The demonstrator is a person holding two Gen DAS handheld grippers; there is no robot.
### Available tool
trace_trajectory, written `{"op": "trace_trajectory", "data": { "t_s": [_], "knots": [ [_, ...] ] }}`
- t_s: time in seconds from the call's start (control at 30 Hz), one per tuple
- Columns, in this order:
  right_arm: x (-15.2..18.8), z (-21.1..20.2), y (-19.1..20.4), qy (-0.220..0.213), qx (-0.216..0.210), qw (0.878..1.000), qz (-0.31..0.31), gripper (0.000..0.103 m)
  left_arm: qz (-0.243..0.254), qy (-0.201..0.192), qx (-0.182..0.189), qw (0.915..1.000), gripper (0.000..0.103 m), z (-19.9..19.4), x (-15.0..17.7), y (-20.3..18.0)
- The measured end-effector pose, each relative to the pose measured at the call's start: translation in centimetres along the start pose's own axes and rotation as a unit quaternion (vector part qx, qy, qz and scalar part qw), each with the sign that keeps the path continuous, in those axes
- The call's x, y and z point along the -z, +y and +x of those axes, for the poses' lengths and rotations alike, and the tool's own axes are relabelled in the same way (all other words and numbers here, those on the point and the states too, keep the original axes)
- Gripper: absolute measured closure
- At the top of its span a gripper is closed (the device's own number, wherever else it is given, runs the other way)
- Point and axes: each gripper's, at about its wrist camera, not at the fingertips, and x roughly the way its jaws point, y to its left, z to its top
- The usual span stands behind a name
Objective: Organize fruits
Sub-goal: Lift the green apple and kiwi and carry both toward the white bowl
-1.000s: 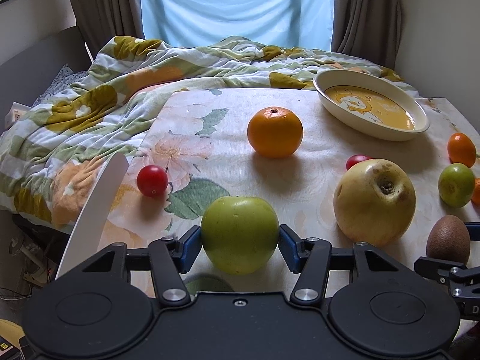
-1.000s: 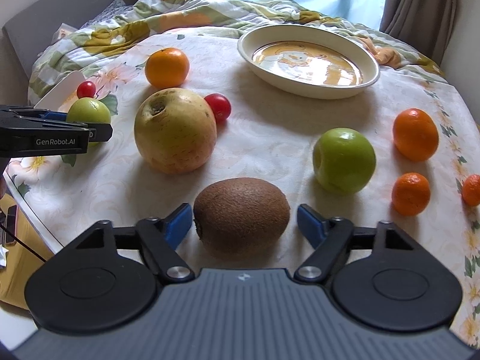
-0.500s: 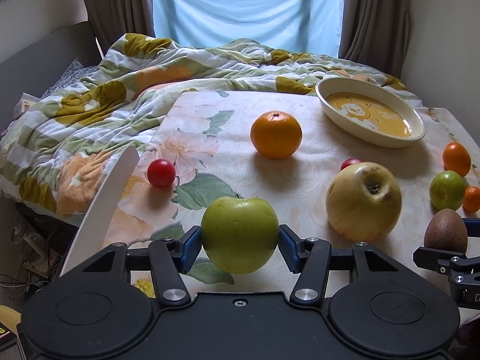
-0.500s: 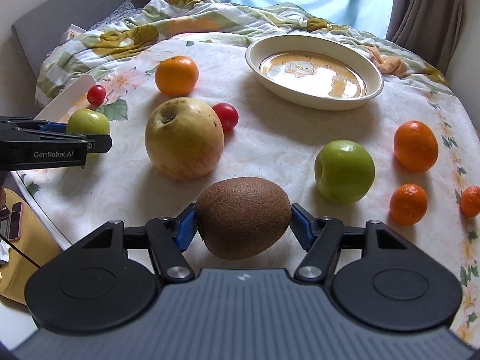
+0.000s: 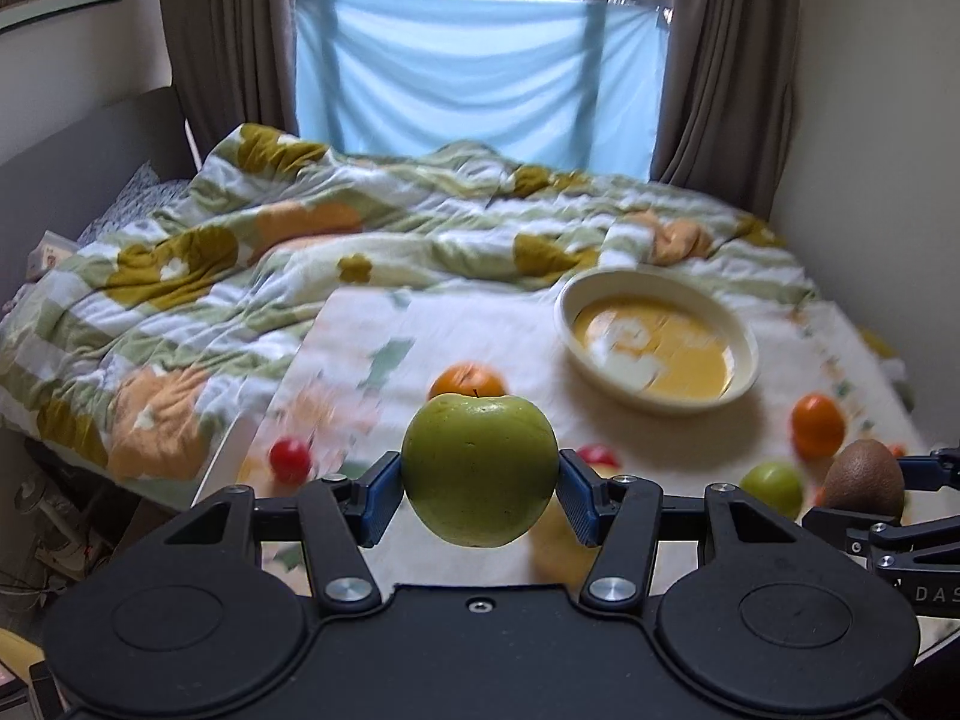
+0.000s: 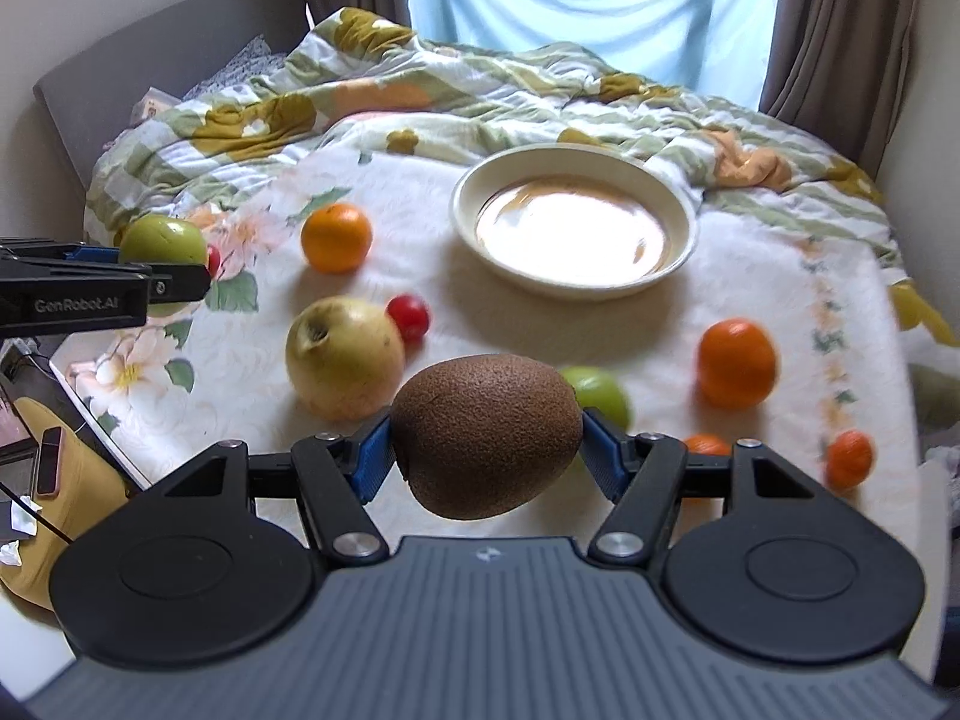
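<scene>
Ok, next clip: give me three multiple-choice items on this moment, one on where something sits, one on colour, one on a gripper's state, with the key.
1. Where is the small red fruit nearest the big yellow fruit?
A. inside the bowl
B. on the tablecloth, right against the yellow fruit's far side
C. on the quilt

2. What colour is the fruit held by the left gripper?
A. green
B. orange
C. brown

3. What is the right gripper doing?
A. open above the table
B. shut on nothing
C. shut on the kiwi

Key: 1 B, it lies on the cloth beside the yellow fruit, while the bowl holds no fruit. 2 A, a green apple sits between the blue pads. 3 C, both pads press the kiwi's ends, clear of the cloth.
</scene>
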Motion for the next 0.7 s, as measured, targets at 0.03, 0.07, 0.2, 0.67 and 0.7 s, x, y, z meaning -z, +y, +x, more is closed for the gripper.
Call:
{"op": "trace_trajectory", "data": {
  "t_s": [0.03, 0.07, 0.2, 0.67, 0.7],
  "knots": [
    [-0.3, -0.5, -0.4, -0.002, 0.003, 1.000, -0.001, 0.023, -0.001, -0.005, 0.004, 1.0000, 0.044, -0.2, -0.6, -0.3],
    [-0.7, -0.9, -0.9, -0.005, 0.005, 1.000, -0.003, 0.023, -0.002, -0.009, 0.008, 0.9999, 0.043, -0.4, -1.2, -0.5],
    [-2.7, -2.4, -3.1, -0.013, 0.007, 1.000, -0.003, 0.023, 0.002, -0.026, 0.025, 0.9993, 0.043, -0.7, -3.9, -1.4],
    [-11.4, -0.9, -9.3, -0.045, 0.040, 0.998, 0.007, 0.023, 0.035, -0.028, 0.096, 0.9944, 0.043, 6.7, -12.7, -3.9],
    [-12.0, -0.3, -9.6, -0.045, 0.041, 0.998, 0.009, 0.023, 0.038, -0.023, 0.100, 0.9939, 0.043, 7.6, -13.2, -4.2]
  ]
}}
